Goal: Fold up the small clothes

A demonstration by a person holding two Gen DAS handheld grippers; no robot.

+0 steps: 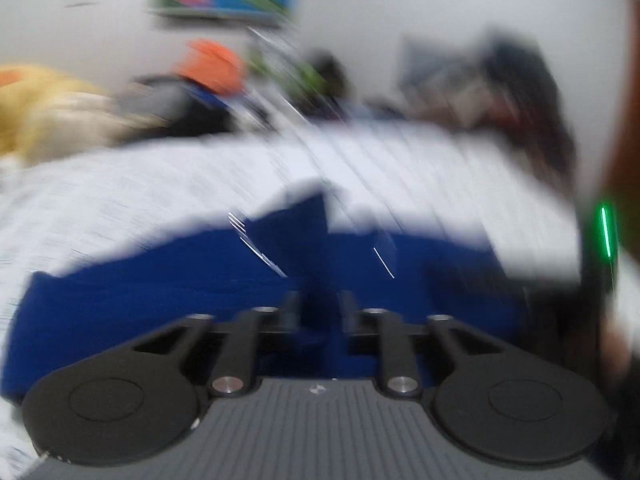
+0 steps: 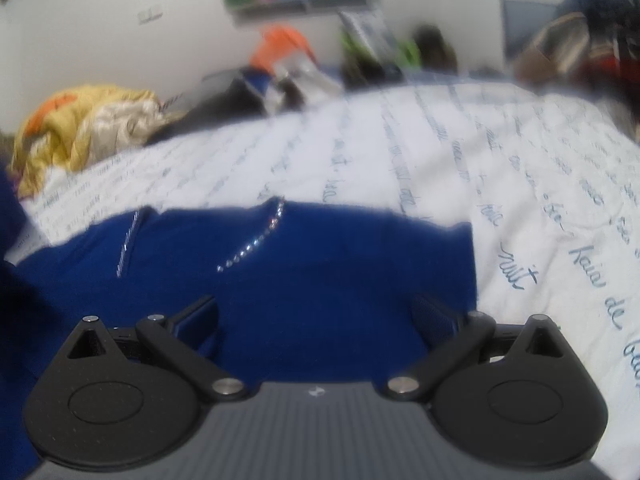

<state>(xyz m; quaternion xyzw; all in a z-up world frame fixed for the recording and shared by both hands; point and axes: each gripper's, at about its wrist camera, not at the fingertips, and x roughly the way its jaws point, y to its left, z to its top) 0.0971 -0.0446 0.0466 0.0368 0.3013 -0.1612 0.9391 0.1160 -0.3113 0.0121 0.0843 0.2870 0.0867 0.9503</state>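
Your left gripper [image 1: 319,312] was clenched on the blue garment [image 1: 160,304] over the white bedspread [image 1: 120,200]. Your right gripper [image 2: 316,316] stood released, fingers spread above the cloth.

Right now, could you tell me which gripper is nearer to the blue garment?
Left. The left gripper has its narrowed jaws around a fold of the blue garment; the right gripper hangs open over it.

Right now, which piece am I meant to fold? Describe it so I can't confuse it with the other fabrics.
Start from the white bedspread printed with blue handwriting. The blue garment lies flat on its near part, directly ahead of the right gripper. It alone is deep blue with sparkling rhinestone lines; the yellow fabric heap sits crumpled at the far left.
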